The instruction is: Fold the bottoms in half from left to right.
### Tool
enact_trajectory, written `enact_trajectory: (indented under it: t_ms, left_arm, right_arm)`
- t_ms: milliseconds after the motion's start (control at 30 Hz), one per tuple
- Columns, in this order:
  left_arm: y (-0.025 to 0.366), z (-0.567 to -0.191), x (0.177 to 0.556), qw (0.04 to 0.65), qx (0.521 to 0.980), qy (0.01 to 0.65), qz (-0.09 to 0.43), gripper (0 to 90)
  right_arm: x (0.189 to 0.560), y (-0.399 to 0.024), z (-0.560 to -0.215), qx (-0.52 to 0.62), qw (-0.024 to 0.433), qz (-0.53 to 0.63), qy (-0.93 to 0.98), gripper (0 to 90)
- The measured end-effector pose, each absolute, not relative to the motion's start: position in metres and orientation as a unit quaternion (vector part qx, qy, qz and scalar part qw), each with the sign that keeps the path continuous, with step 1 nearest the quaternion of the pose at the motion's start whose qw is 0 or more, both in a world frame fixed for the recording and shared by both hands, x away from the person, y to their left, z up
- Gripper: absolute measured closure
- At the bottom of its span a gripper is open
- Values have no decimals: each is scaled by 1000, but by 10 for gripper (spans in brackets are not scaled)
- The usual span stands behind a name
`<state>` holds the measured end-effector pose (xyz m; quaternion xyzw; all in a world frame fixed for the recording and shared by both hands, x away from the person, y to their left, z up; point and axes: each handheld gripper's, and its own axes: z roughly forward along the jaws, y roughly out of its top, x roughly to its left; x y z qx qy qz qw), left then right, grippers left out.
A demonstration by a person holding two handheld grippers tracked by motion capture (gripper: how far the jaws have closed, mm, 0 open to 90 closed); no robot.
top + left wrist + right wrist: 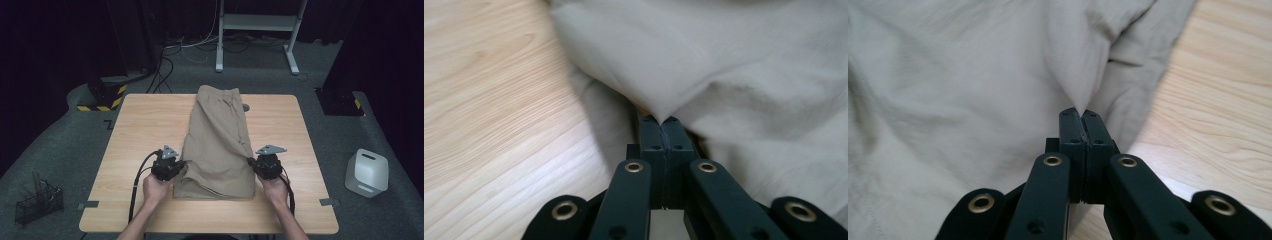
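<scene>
A pair of khaki shorts [218,140] lies folded lengthwise on the wooden table [140,125], waistband at the far end. My left gripper [182,164] is shut on the cloth at the shorts' left edge near the hem. In the left gripper view the shorts [734,65] rise in a pinched peak from the left gripper's [663,120] closed jaws. My right gripper [251,161] is shut on the right edge at about the same height. The right gripper view shows the shorts' fabric [963,85] gathered into the right gripper [1081,111].
A white box-shaped appliance [367,172] stands on the floor at the right. A wire basket [39,202] sits on the floor at the left. A white desk frame [257,30] and cables lie beyond the table's far edge.
</scene>
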<state>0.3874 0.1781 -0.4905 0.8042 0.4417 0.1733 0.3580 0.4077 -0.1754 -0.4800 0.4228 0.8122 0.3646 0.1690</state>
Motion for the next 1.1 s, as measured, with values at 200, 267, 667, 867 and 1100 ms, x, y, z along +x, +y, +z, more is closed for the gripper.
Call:
enact_trajectory:
  t_ms: [200, 267, 667, 867, 1100]
  left_arm:
    - [174, -494, 366, 280, 861, 391, 167, 900]
    - [173, -496, 365, 281, 862, 389, 163, 897]
    - [168, -480, 393, 373, 794, 443, 185, 420]
    - [153, -506, 385, 314, 824, 427, 197, 401]
    - [161, -516, 360, 318, 825, 422, 202, 381]
  right_arm:
    - [403, -176, -493, 417, 165, 333, 829, 893]
    - [403, -174, -497, 419, 161, 325, 833, 884]
    - [418, -167, -487, 432, 162, 369, 807, 677]
    - [418, -160, -508, 423, 150, 345, 825, 882]
    - [391, -160, -512, 398, 161, 325, 843, 876]
